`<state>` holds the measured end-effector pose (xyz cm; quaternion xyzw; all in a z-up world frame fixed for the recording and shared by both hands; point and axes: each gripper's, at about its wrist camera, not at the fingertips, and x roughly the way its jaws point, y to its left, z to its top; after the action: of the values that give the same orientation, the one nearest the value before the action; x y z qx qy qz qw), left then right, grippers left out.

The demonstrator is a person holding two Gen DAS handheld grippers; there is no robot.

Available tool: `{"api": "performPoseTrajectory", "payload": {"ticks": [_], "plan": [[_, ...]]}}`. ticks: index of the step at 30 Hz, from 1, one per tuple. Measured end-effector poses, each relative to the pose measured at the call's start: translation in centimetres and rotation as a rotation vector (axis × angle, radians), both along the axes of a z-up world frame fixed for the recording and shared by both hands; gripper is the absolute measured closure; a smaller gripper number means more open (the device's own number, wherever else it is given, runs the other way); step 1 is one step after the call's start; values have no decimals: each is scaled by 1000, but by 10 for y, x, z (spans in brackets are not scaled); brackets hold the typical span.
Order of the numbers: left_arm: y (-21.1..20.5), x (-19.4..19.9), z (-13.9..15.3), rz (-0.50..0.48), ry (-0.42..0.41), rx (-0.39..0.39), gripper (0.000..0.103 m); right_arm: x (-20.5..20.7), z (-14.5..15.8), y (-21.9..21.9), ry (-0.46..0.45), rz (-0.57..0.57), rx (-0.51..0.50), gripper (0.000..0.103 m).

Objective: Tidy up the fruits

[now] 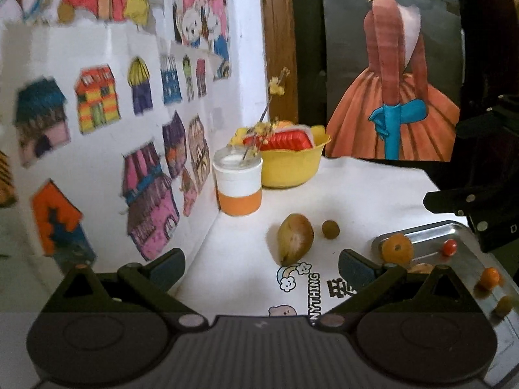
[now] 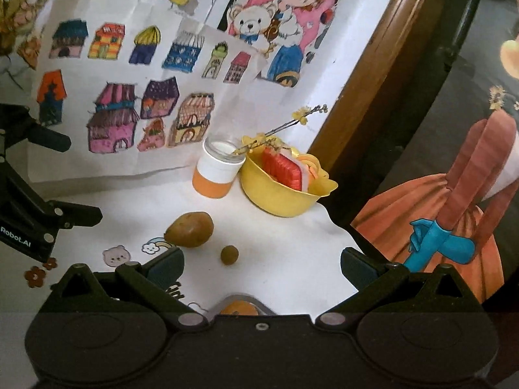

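Observation:
A brown pear-shaped fruit [image 1: 295, 238] [image 2: 189, 229] lies on the white tabletop, with a small brown round fruit [image 1: 330, 229] [image 2: 229, 254] just to its right. My left gripper [image 1: 261, 267] is open and empty, hovering just short of both. A metal tray [image 1: 428, 241] at the right holds an orange fruit [image 1: 396, 249], a small red one [image 1: 450, 247], a small orange one [image 1: 489, 277] and an olive one [image 1: 503, 305]. My right gripper [image 2: 261, 265] is open and empty above the tray's corner [image 2: 259, 304], with the small round fruit ahead between its fingers.
A yellow bowl [image 1: 292, 168] [image 2: 282, 197] with red and yellow items stands at the back. Beside it is a white-and-orange cup [image 1: 238, 188] [image 2: 214, 178] holding dried flower stems. A wall with drawings runs along the left, a painted panel behind. Stickers mark the tabletop.

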<state>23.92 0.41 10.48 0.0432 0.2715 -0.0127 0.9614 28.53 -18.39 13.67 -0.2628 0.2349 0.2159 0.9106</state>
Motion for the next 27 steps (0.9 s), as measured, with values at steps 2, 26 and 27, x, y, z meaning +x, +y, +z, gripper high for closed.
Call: {"api": "performPoseTrajectory", "payload": {"ticks": [2,26,27], "plan": [[1,9,-8,9,17,-5,0,10,-8,1,15,4,1,1],[-20,101,-74,-73,11,40,0,145,-94,-2,315,-29,139,16],[-22,104,-76,-83,16,47,0,148,-96,-1,333,-32,151,17]]}}
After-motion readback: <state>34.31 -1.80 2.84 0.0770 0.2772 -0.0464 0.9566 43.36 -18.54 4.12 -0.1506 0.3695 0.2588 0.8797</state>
